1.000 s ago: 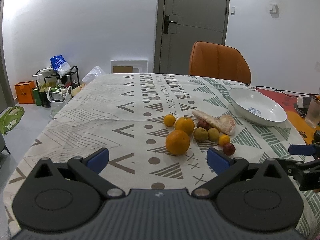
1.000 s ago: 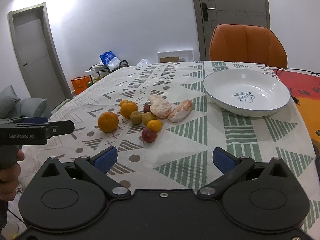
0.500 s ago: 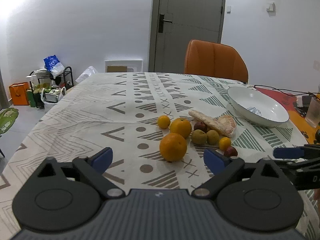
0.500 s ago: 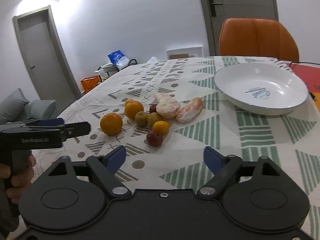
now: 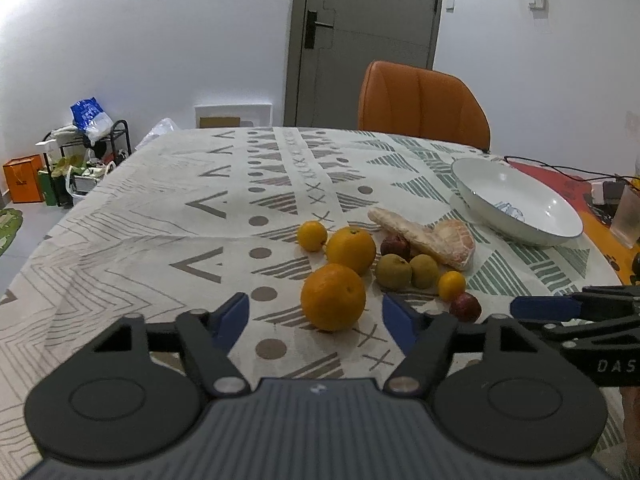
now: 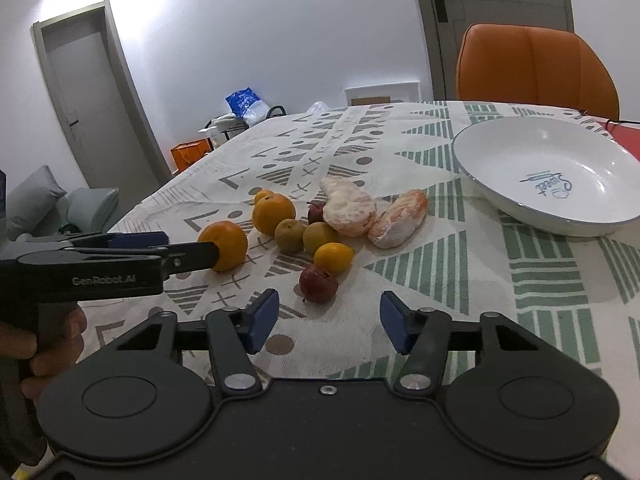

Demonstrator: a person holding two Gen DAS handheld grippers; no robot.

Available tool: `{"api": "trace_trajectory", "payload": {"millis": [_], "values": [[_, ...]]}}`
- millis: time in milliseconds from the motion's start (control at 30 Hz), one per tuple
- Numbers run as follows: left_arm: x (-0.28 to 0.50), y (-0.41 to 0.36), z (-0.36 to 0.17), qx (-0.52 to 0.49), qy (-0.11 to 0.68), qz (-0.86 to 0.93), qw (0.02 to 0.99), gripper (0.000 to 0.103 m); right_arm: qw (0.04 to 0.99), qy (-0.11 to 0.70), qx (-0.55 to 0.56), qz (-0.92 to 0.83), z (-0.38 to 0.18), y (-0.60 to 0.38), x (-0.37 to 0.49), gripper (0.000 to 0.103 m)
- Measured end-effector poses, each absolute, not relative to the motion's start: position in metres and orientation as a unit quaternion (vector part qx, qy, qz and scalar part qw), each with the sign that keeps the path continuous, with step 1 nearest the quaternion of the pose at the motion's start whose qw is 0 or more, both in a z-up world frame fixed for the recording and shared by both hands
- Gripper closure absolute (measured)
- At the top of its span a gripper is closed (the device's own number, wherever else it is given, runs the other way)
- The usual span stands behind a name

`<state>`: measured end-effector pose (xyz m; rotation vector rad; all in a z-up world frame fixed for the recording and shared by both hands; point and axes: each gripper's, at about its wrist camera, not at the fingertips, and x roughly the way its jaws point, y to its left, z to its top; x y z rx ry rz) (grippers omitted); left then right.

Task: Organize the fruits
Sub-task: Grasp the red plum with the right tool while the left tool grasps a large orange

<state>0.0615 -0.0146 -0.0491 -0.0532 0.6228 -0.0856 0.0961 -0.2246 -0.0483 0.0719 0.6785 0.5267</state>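
Both the left gripper [image 5: 315,316] and right gripper [image 6: 326,318] had just been closing their jaws, still apart on nothing, while the fruits [image 6: 320,236] lay clustered on the surface [image 5: 168,216] beside the white bowl [image 6: 500,152].

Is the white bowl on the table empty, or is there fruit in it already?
Empty. The white bowl shows only its printed blue lettering inside; the oranges and other fruit all lie on the tablecloth beside it.
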Motion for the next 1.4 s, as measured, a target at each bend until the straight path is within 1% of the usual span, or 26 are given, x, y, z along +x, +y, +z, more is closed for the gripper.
{"api": "trace_trajectory", "payload": {"millis": [200,267,333,367,400,433,467,533,600,1033,1400], "values": [[0.072,-0.014,-0.054,-0.03,0.312,-0.054,0.948,0.037,0.906,0.333,0.03,0.258,-0.052,-0.215,0.105,0.053],[0.075,-0.014,-0.057,-0.033,0.316,-0.056,0.947,0.039,0.906,0.335,0.025,0.256,-0.053,-0.211,0.108,0.054],[0.078,-0.016,-0.06,-0.032,0.321,-0.057,0.945,0.043,0.908,0.331,0.018,0.257,-0.054,-0.207,0.109,0.057],[0.08,-0.017,-0.063,-0.028,0.325,-0.056,0.943,0.044,0.909,0.329,0.015,0.256,-0.055,-0.206,0.11,0.061],[0.082,-0.02,-0.065,-0.02,0.331,-0.054,0.942,0.045,0.91,0.327,0.014,0.255,-0.055,-0.205,0.11,0.069],[0.082,-0.023,-0.065,-0.01,0.327,-0.05,0.944,0.046,0.911,0.325,0.013,0.255,-0.056,-0.205,0.11,0.074],[0.083,-0.026,-0.065,-0.002,0.328,-0.047,0.944,0.047,0.911,0.325,0.015,0.255,-0.056,-0.205,0.111,0.08],[0.085,-0.028,-0.064,0.0,0.328,-0.047,0.944,0.057,0.91,0.325,0.021,0.257,-0.057,-0.206,0.113,0.081],[0.086,-0.029,-0.063,-0.006,0.329,-0.05,0.943,0.063,0.91,0.324,0.025,0.259,-0.057,-0.208,0.114,0.081],[0.089,-0.041,-0.057,-0.005,0.325,-0.055,0.944,0.064,0.921,0.299,0.043,0.246,-0.048,-0.234,0.109,0.081],[0.089,-0.064,-0.037,0.015,0.295,-0.073,0.953,0.064,0.931,0.277,0.057,0.23,-0.039,-0.253,0.109,0.081]]}}
